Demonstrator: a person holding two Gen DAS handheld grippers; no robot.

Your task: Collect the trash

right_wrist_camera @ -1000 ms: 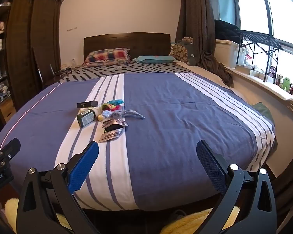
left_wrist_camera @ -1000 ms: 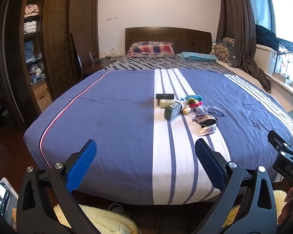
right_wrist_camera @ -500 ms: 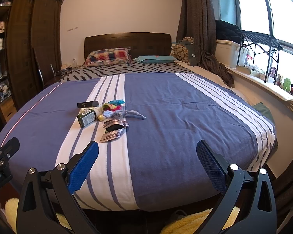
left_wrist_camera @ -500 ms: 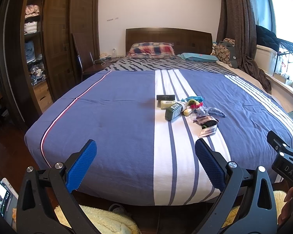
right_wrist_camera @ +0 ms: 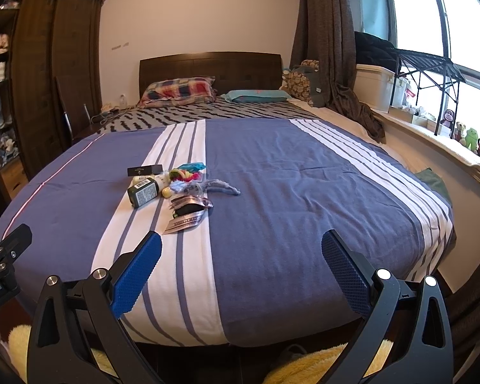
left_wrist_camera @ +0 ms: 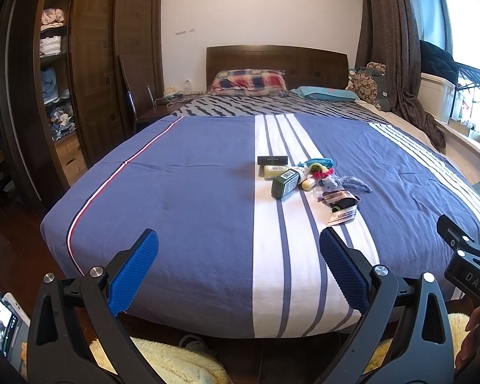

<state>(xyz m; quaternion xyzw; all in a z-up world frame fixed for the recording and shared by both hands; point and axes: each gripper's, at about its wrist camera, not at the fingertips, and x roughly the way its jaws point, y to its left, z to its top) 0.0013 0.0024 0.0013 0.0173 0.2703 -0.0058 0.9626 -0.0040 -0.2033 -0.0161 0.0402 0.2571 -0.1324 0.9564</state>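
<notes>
A small pile of trash lies on the white stripe of the blue bed cover (left_wrist_camera: 188, 211): a dark green box (left_wrist_camera: 284, 185), a flat black box (left_wrist_camera: 272, 160), a pale yellow item (left_wrist_camera: 273, 171), coloured wrappers (left_wrist_camera: 319, 165), a blue-grey scrap (left_wrist_camera: 348, 185) and a dark packet with a label (left_wrist_camera: 341, 207). The pile also shows in the right wrist view, with the green box (right_wrist_camera: 143, 192) at left centre. My left gripper (left_wrist_camera: 238, 272) is open and empty, short of the bed's foot edge. My right gripper (right_wrist_camera: 241, 272) is open and empty, also short of the foot edge.
A dark wardrobe (left_wrist_camera: 89, 73) with open shelves stands left of the bed, a chair (left_wrist_camera: 134, 99) beside it. Pillows (left_wrist_camera: 248, 83) lie at the headboard. Curtain (right_wrist_camera: 329, 51), storage boxes and a window ledge (right_wrist_camera: 432, 140) run along the right. Yellow fluffy fabric (left_wrist_camera: 176, 361) lies below the grippers.
Both grippers have drifted slightly; the view of the bed and pile shifted a little. Both stay open and empty.
</notes>
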